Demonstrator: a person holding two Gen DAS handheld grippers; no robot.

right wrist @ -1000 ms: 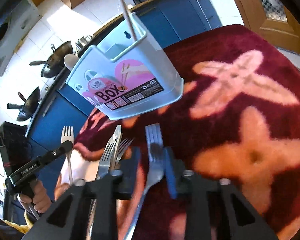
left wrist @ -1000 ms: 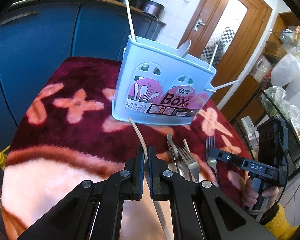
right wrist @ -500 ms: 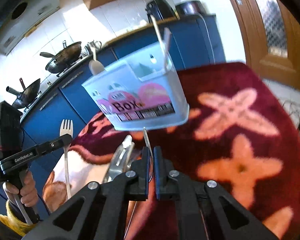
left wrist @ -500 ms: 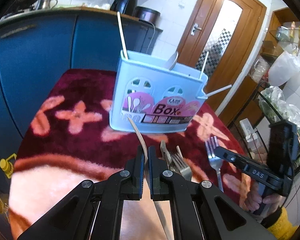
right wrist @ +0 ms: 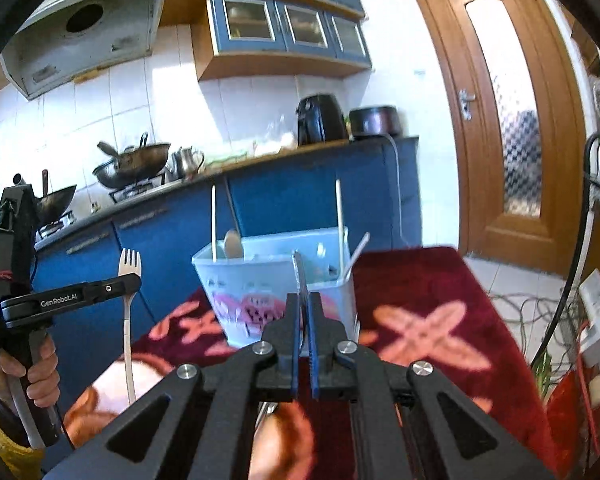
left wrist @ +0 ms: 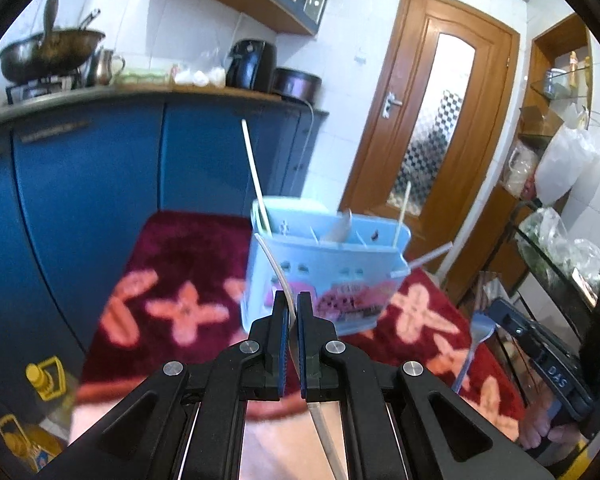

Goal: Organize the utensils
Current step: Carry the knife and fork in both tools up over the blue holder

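Left wrist view: left gripper (left wrist: 292, 308) fingers clenched on a white plastic fork (left wrist: 278, 268); right gripper (right wrist: 305, 308) fingers clenched on a metal fork (right wrist: 299, 272).
Both forks are held up in the air on the near side of the pale blue utensil box (left wrist: 324, 276), just short of its near rim; box stands on the surface (right wrist: 428, 320), covered in dark red plush with pink flower shapes, open cover to its left and right. Box already holds white sticks and a spoon in divided compartments. Blue cabinets (left wrist: 80, 184) run close behind the far edge; wooden door (right wrist: 512, 112) far right; woks (right wrist: 134, 162) on the stove. Writing: "GenRobot.AI" on the left gripper body, "DAS" on the right; box label blurred.
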